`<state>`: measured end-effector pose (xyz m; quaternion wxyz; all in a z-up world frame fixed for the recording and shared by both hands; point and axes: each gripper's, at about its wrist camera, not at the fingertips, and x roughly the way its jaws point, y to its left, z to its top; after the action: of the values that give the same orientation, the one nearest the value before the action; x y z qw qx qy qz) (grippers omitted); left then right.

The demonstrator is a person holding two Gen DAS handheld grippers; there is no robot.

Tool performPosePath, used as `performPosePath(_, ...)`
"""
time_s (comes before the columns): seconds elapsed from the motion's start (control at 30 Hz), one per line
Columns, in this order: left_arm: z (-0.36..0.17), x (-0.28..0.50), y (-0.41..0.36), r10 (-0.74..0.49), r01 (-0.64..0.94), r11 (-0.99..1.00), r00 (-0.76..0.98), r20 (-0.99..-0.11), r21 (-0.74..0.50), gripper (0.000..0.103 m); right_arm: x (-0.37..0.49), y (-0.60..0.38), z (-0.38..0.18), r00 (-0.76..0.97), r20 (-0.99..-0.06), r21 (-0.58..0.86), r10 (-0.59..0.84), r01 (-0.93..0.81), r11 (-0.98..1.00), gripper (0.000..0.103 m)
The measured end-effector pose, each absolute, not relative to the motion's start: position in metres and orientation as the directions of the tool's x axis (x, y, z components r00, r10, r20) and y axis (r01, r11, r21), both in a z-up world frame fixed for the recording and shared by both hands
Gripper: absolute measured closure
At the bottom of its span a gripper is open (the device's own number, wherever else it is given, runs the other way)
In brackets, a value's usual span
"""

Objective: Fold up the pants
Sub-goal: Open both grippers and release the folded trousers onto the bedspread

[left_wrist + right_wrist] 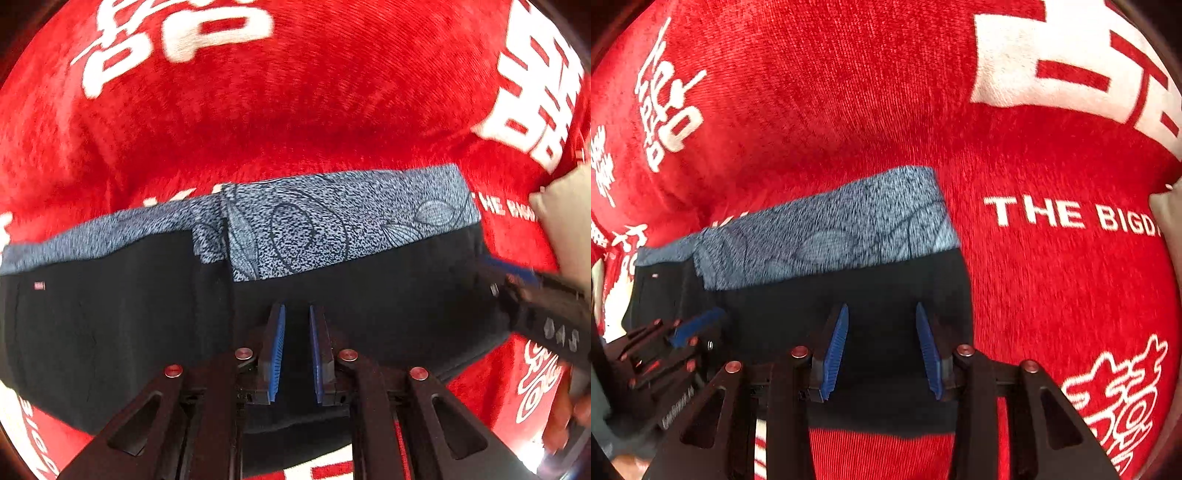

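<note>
Pants [332,314] are your landmark: a dark, compact rectangle lying on the red blanket [295,110], with a speckled grey-blue band [332,221] showing along their far edge.

Nearest to you, your left gripper [296,350] sits over the near half of the pants with its blue pads [277,350] drawn to a narrow gap. Dark cloth fills the space between them, but you cannot tell from this view whether they pinch a layer or merely hover above it.

Your right gripper [882,350] is over the right end of the pants, its pads [834,354] spread fairly wide and gripping nothing, so it looks ready either to press the stack or to take the near hem.

Both tools work the near edge, probably because the next fold would carry that edge toward the patterned band.

Past the pants, the blanket spreads flat with white lettering [1071,218] to the right of the band, leaving room for the bundle. A pale object [569,221] pokes in beyond the right end of the pants; what it is you cannot make out.
</note>
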<state>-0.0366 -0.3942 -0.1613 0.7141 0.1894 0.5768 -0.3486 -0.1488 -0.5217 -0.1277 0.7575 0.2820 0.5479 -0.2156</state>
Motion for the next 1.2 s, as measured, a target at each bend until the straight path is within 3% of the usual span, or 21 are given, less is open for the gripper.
performPosePath(0.23, -0.15, -0.028, -0.39, -0.246, 0.668, 0.736, 0.114, -0.963, -0.109, 0.088, -0.158, -0.515, -0.104, 0.327, -0.945, 0.197, -0.021, 0.619, 0.76, 0.061)
performPosePath(0.27, -0.149, -0.03, -0.39, -0.239, 0.667, 0.739, 0.12, -0.964, -0.101, 0.082, -0.156, -0.513, -0.101, 0.333, -0.943, 0.205, -0.018, 0.62, 0.758, 0.061)
performPosePath(0.33, -0.14, -0.031, -0.383, -0.242, 0.653, 0.752, 0.144, -0.959, -0.091, 0.015, -0.152, -0.508, -0.096, 0.344, -0.939, 0.217, -0.01, 0.613, 0.76, 0.061)
performPosePath(0.37, -0.132, -0.029, -0.374, -0.258, 0.643, 0.76, 0.174, -0.95, -0.089, 0.012, -0.148, -0.504, -0.093, 0.349, -0.937, 0.221, -0.004, 0.602, 0.767, 0.061)
performPosePath(0.6, -0.119, -0.03, -0.352, -0.209, 0.603, 0.796, 0.194, -0.958, -0.051, 0.012, -0.145, -0.477, -0.092, 0.34, -0.94, 0.193, -0.01, 0.559, 0.806, 0.054)
performPosePath(0.8, -0.122, -0.034, -0.317, -0.151, 0.535, 0.845, 0.201, -0.968, -0.021, 0.012, -0.137, -0.464, -0.133, 0.257, -0.966, 0.114, -0.024, 0.509, 0.853, 0.05)
performPosePath(0.9, -0.124, -0.033, -0.297, -0.139, 0.501, 0.865, 0.196, -0.971, -0.023, 0.012, -0.125, -0.458, -0.139, 0.254, -0.966, 0.074, -0.052, 0.461, 0.884, 0.043)
performPosePath(1.13, -0.126, -0.026, -0.264, -0.146, 0.453, 0.89, 0.166, -0.975, -0.056, 0.012, -0.122, -0.45, -0.134, 0.236, -0.971, 0.083, -0.043, 0.499, 0.863, 0.04)
performPosePath(1.2, -0.129, -0.023, -0.256, -0.149, 0.456, 0.888, 0.161, -0.976, -0.06, 0.012, -0.124, -0.441, -0.128, 0.231, -0.972, 0.091, -0.036, 0.518, 0.85, 0.036)
